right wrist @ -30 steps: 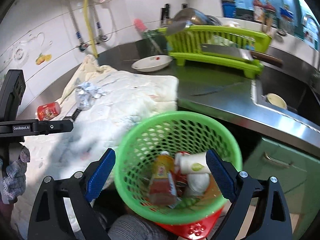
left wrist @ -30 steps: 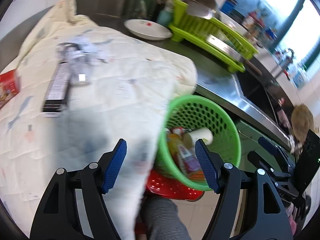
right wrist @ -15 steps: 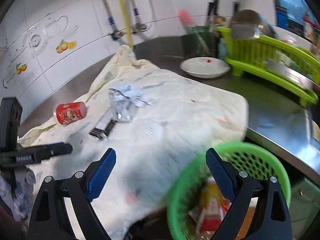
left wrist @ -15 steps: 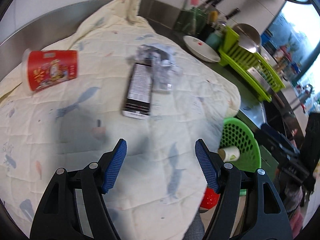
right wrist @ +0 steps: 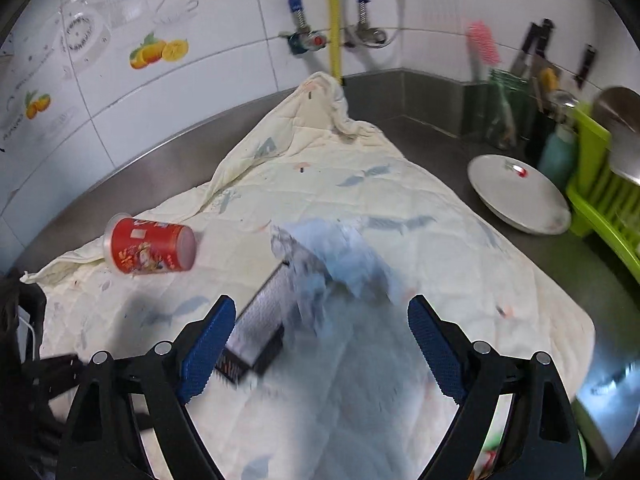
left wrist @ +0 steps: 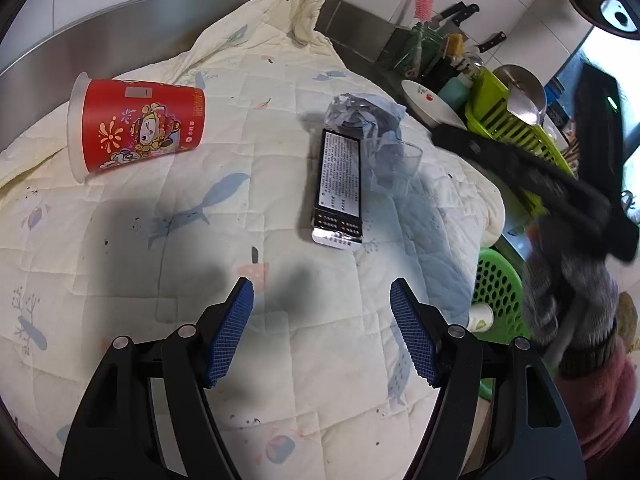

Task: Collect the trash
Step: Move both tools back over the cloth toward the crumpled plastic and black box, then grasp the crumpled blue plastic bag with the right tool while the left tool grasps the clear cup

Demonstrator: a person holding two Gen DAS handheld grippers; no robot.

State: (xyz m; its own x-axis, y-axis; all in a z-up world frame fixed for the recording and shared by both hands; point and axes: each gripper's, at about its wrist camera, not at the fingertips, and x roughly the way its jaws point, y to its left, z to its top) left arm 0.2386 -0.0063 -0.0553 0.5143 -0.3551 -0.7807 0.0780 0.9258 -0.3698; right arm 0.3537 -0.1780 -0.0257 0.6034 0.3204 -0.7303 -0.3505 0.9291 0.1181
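Observation:
A red paper cup (left wrist: 136, 128) (right wrist: 150, 246) lies on its side on a cream quilt (left wrist: 200, 240) at the left. A black-and-silver wrapper (left wrist: 340, 188) (right wrist: 260, 316) lies flat mid-quilt, touching a crumpled pale plastic sheet (left wrist: 368, 124) (right wrist: 340, 256). My left gripper (left wrist: 320, 286) hovers open over bare quilt, short of the wrapper. My right gripper (right wrist: 320, 300) hangs just above the crumpled sheet and the wrapper's end. Its jaws are closing, and neither pad touches anything. The green trash basket (left wrist: 496, 292) sits low beyond the quilt's right edge, holding a paper cup.
A white plate (right wrist: 520, 200) and a green dish rack (right wrist: 600, 200) stand on the steel counter (right wrist: 440, 136) right of the quilt. A utensil holder with knives is at the back. Pipes run down the tiled wall. A gloved hand (left wrist: 568, 292) holds the right gripper.
Both views have swung from the green basket to the quilt. The right gripper moved left over the crumpled sheet and wrapper. The left gripper came in over the quilt.

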